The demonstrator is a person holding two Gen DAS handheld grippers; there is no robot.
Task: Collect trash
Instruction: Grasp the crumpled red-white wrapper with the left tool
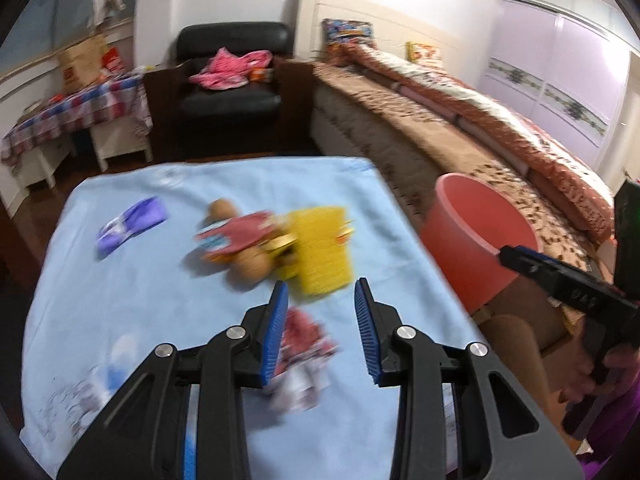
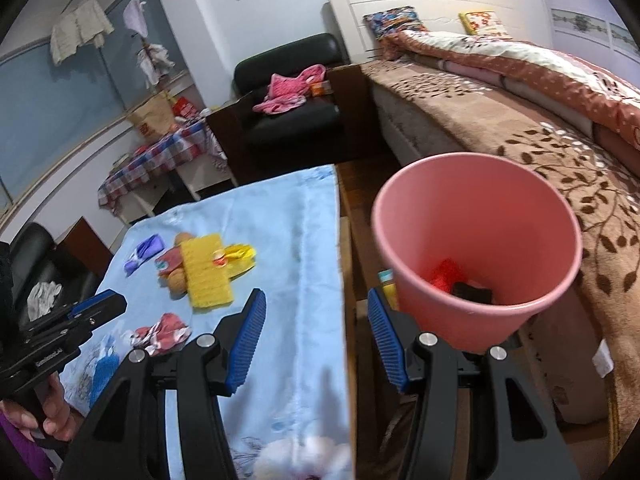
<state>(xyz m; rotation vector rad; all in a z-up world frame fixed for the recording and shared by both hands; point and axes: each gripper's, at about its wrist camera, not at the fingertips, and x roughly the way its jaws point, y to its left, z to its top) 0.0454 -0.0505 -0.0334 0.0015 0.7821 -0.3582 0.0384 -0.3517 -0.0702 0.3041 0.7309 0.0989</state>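
Trash — a crumpled red-and-white wrapper [image 1: 302, 354] — lies low centre on the blue cloth [image 1: 160, 300], just under my left gripper [image 1: 322, 334], jaws spread, empty. I'd drop straight, pinch its bulk; right gripper [image 2: 316, 334] is spread too, near the pink bin [image 2: 476, 240].

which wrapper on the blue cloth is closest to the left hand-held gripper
The crumpled red-and-white wrapper, lying just past the left hand-held gripper and its open fingers. The purple wrapper and the yellow packet lie farther up the cloth.
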